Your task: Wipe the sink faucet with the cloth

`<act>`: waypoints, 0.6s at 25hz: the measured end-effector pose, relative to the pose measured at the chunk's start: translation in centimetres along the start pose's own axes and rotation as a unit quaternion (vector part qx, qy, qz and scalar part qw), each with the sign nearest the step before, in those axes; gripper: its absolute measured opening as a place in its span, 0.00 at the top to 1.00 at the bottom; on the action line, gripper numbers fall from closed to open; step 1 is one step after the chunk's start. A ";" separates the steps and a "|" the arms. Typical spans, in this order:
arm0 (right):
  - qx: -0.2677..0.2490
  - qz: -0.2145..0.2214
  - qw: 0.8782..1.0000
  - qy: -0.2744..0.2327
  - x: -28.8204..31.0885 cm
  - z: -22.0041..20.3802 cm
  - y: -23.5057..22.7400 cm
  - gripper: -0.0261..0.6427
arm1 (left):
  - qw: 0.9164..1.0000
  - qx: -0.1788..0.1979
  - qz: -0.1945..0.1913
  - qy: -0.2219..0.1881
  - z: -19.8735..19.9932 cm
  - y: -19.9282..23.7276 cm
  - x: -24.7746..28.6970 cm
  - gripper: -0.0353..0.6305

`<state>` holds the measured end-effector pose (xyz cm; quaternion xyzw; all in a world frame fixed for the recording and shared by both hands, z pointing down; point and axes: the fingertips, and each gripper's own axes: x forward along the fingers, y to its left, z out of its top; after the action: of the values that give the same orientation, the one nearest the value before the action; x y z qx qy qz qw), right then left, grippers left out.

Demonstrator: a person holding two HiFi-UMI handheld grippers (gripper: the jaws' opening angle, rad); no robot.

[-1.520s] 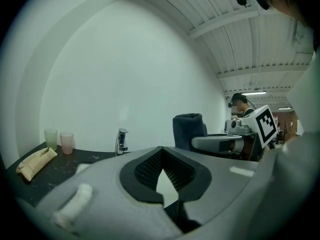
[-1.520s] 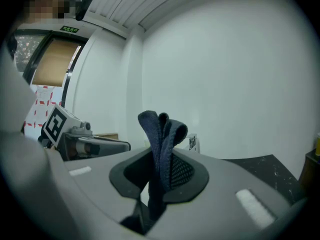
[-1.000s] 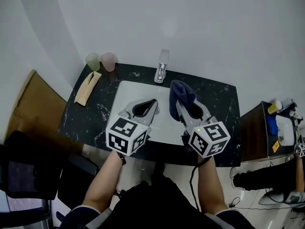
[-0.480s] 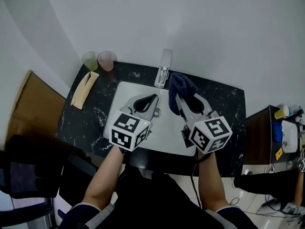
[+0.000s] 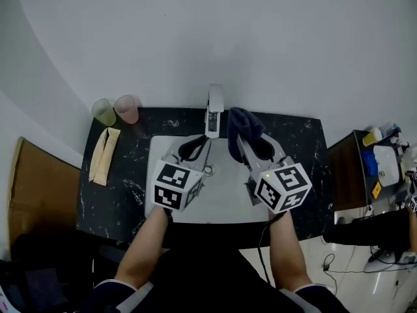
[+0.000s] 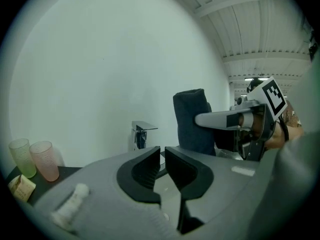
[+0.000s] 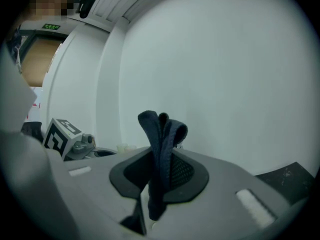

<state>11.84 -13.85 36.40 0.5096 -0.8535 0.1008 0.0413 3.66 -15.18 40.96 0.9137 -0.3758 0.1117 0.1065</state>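
The right gripper [image 5: 250,145] is clamped on the dark blue cloth [image 5: 244,124], which stands up in folds from between its jaws. The cloth hangs over the back of the sink [image 5: 225,201], just right of the faucet [image 5: 214,107]; the left gripper view shows a gap between the two. The left gripper [image 5: 201,142] points at the faucet from the front, its tips near the spout. Its jaws have just been opening and stand a narrow slit apart, with nothing between them. Both grippers are over the sink, set in a black marbled tabletop [image 5: 124,194]. At the tabletop's back left corner stand a green cup [image 5: 103,111] and a pink cup [image 5: 128,109], touching, with a beige folded piece [image 5: 101,155] lying in front of them.
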 end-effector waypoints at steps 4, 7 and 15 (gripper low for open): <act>-0.011 -0.015 1.000 -0.009 0.8 1.2 -1.0 0.87 | 1.000 0.010 -0.007 0.014 -1.1 0.9 1.1 0.80; -0.025 -0.004 0.999 -0.022 2.1 3.3 -1.3 0.87 | 1.000 0.008 -0.008 0.028 -1.8 1.2 2.1 0.70; -0.104 0.104 0.989 0.023 8.1 4.9 0.8 0.87 | 0.999 0.008 -0.010 0.040 -2.9 1.4 3.8 0.65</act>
<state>7.44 -21.56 32.96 0.4082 -0.9067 0.0268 0.1027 4.94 -17.89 44.91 0.9130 -0.3615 0.1498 0.1156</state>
